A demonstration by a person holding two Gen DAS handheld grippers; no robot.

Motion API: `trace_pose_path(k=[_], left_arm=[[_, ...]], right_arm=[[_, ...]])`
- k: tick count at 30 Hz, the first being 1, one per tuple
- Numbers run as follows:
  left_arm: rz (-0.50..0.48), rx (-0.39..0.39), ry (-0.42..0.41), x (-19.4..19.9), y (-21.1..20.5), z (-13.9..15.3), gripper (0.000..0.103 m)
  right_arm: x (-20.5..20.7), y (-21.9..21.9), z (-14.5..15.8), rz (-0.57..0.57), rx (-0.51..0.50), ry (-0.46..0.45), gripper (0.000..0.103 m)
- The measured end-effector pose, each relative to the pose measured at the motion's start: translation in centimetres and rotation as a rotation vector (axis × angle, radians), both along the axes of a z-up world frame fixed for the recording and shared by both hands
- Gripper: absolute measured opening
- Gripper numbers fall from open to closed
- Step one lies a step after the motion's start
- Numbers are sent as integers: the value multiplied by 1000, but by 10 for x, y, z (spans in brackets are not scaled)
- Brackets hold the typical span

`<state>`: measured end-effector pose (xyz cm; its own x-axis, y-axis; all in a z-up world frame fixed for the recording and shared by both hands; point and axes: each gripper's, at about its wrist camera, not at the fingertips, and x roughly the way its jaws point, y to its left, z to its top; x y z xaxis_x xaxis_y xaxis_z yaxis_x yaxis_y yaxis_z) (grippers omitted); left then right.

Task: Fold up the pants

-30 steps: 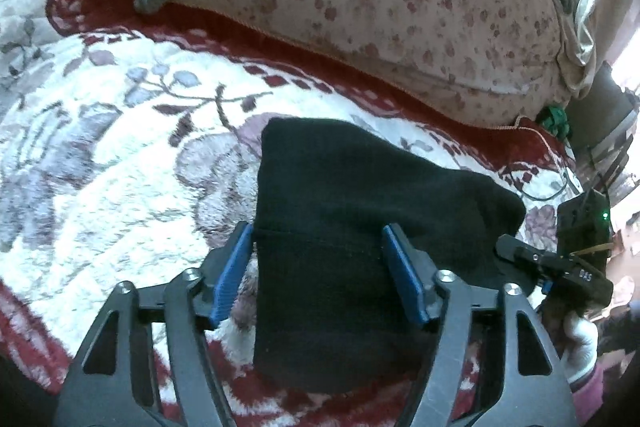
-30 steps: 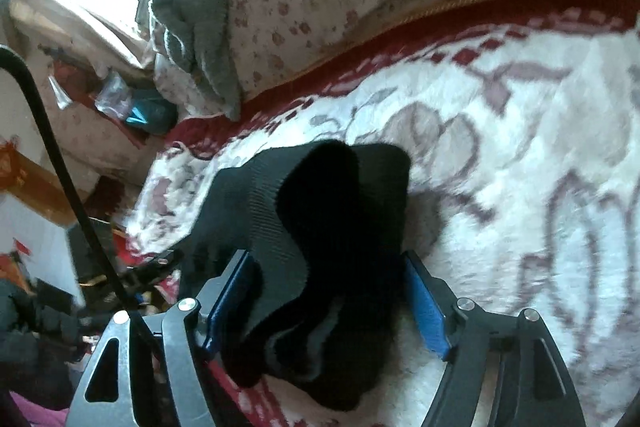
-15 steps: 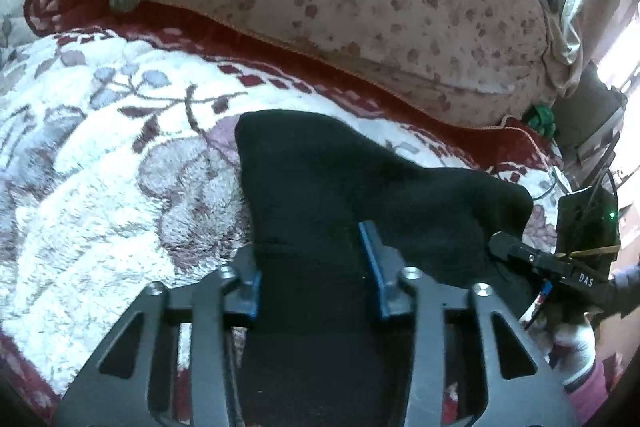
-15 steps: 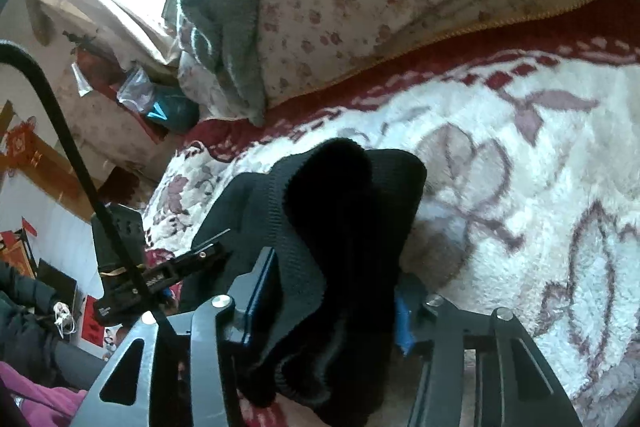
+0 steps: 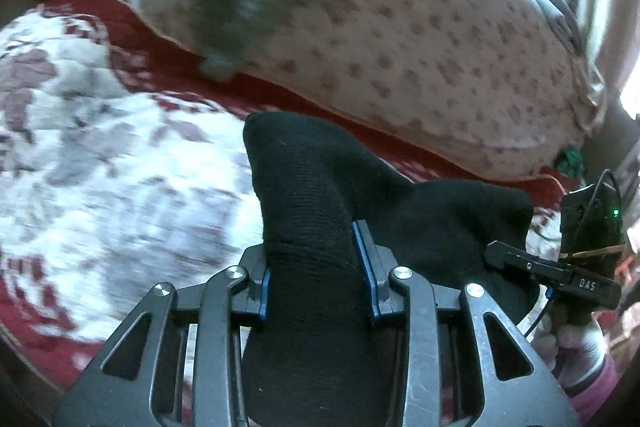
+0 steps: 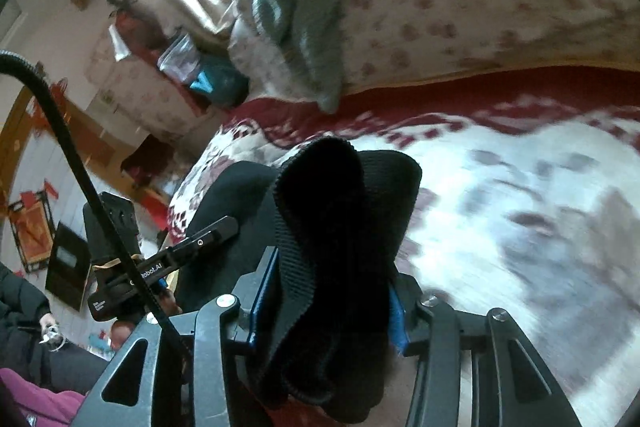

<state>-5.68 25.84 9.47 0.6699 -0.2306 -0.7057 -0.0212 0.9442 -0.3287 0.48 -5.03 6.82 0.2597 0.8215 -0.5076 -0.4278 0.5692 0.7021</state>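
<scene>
1. Change, left side: the left gripper (image 5: pixel 318 273), whose jaws stood spread on either side of the black pants (image 5: pixel 400 199) 1 second ago, now has both blue pads pressed into a bunched band of the fabric.
2. Change, right side: the right gripper (image 6: pixel 326 301) has likewise gone from spread to pinching. Its pads clamp a thick ribbed fold of the pants (image 6: pixel 340 227).
3. Change, position: the cloth between the 2 grips now arches up off the floral blanket (image 5: pixel 100 187), where earlier it lay flatter. Both views are motion-blurred, consistent with a lift under way.
4. Meaning for the task: judged from these views, both grips are secured and the gripped edge is being carried over for a fold. The fold is not yet laid down.
5. Location of the pants: on the blanket, in front of the spotted pillow (image 5: pixel 420 47); the gripped ends are raised, the remainder trails downward.
6. Left wrist view only: shows the span of cloth running to the right gripper (image 5: pixel 552 275) and the gloved hand (image 5: pixel 576 347) holding it.
7. Right wrist view only: shows the ribbed knit edge, the room beyond the bed, a black cable (image 6: pixel 80 179), and the left gripper (image 6: pixel 160 267) from the side.
8. Limit: neither view shows the far end of the pants.
</scene>
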Motion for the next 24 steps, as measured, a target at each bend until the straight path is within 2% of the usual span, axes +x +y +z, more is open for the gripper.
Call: trace_pose_path(k=[8, 12, 14, 16, 17, 20, 24], left_arm=[[125, 27, 23, 8, 87, -5, 33], [166, 24, 53, 18, 121, -23, 33], [184, -3, 88, 22, 136, -39, 33], [190, -57, 105, 23, 145, -53, 36], [189, -58, 96, 22, 145, -54, 41], [212, -6, 82, 17, 142, -54, 60], [238, 5, 94, 16, 139, -51, 61]], right_arm=[[35, 97, -11, 104, 12, 26, 45], [46, 133, -31, 120, 19, 77, 45], [51, 144, -44, 115, 10, 103, 47], [55, 148, -55, 105, -8, 111, 51], [59, 147, -61, 104, 6, 141, 51], [62, 144, -62, 114, 12, 152, 53], [59, 144, -52, 118, -46, 122, 55]])
